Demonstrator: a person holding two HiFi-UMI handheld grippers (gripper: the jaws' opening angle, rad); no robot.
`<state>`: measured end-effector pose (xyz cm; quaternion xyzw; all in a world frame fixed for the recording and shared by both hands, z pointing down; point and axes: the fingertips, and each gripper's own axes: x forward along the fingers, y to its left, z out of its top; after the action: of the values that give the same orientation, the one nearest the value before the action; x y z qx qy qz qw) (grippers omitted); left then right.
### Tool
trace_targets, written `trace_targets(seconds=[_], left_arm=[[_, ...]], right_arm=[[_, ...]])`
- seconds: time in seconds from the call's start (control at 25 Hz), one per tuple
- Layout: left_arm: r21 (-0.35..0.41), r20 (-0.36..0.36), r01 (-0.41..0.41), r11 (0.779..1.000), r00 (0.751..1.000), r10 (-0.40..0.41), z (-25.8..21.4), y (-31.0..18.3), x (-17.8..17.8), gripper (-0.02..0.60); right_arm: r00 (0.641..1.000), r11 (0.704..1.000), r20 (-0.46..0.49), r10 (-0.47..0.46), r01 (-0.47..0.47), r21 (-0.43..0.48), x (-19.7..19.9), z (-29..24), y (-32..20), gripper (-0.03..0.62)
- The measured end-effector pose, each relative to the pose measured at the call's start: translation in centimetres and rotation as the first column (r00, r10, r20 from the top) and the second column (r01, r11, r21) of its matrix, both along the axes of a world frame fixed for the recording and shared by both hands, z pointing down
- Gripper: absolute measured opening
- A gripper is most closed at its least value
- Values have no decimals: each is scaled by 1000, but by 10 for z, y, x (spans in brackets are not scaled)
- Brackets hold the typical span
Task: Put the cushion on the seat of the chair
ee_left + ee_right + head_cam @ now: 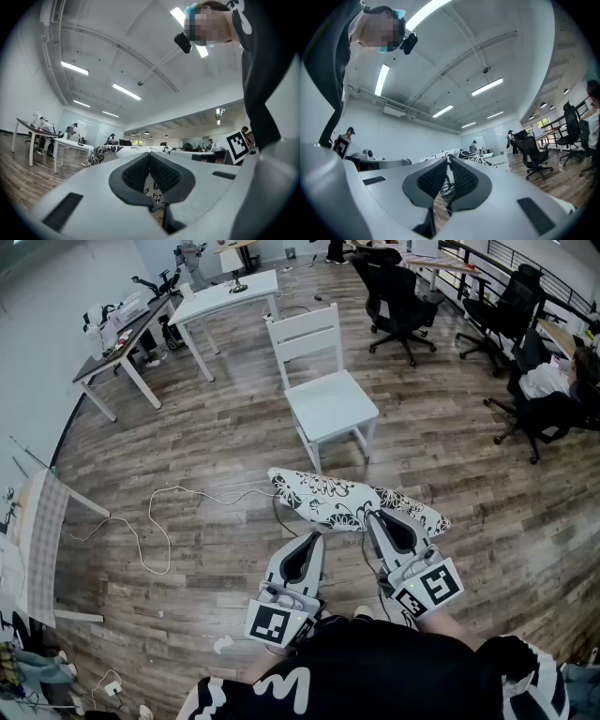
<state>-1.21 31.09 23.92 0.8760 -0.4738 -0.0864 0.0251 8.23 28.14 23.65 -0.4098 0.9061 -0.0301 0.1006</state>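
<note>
Two grippers reach forward side by side, almost level, low in the head view. Left gripper (315,536) is closed on the near edge of the cushion (328,495). Right gripper (375,515) is clamped on that same edge (fabric shows squeezed between its pads). The floral cushion is held above the floor (216,427), its long axis running left to right, just short of the chair (330,401). A cable (155,521) lies at left, and office chairs (403,296) stand at far right.
</note>
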Motion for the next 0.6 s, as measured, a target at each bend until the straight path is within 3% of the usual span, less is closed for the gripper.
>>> trace_targets(seconds=[0.6], left_arm=[[-12,-5,6,1000,1000,-6,2,-1,-4,6]], right_arm=[[1000,1000,0,5,-5,-11,-1,1,-1,35]])
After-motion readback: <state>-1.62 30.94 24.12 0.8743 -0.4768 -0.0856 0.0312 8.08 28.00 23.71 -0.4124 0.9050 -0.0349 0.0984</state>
